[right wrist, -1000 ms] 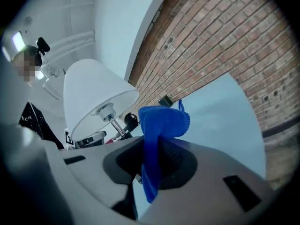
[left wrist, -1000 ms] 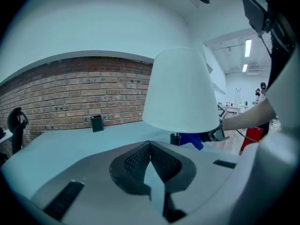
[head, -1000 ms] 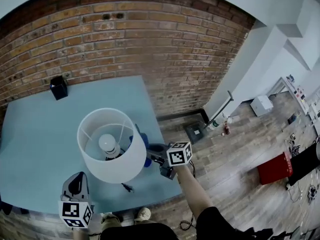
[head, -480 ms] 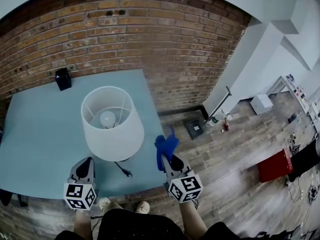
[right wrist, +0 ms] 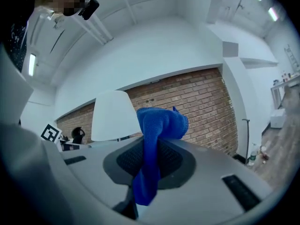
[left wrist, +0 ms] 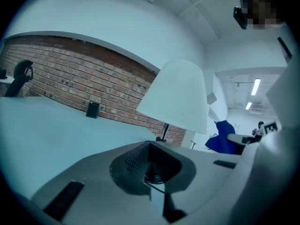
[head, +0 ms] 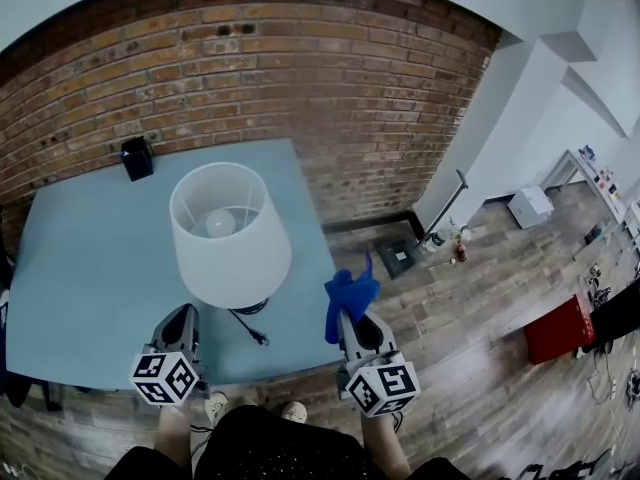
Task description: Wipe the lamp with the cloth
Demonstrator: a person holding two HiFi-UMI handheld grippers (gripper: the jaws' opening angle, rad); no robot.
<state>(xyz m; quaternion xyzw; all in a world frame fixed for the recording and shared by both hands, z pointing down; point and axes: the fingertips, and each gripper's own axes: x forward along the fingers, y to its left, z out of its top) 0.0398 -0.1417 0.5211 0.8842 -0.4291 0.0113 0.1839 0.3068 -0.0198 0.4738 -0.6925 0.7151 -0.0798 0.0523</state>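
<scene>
Pulled back since a second ago: the right gripper was in close beside the shade. It now sits low, right of centre in the head view, just off the near right corner of the pale blue flat surface. The left gripper is roughly level with it at lower left, over the near edge. Half a second ago both were almost where they are now.

The white drum-shade table lamp stands upright left of centre, on the near right part of the surface. Its thin black cord trails from the base toward the near edge. A small black box sits at the far edge by the red brick wall.

Right jaws are closed tight on the bright blue soft cloth. In the right gripper view a bunched wad stands up past the jaws and a tail hangs below. Held that way, the wad would probably meet the shade first, not the hard jaws. The cloth is apart from the lamp and touches nothing else.

Left jaws are closed together with nothing between them. That gripper points at the lamp from the lower left, likely parked as a spare to steady the base or shade.

Looks like a pause between wiping passes or the end of wiping; I can't tell which.
</scene>
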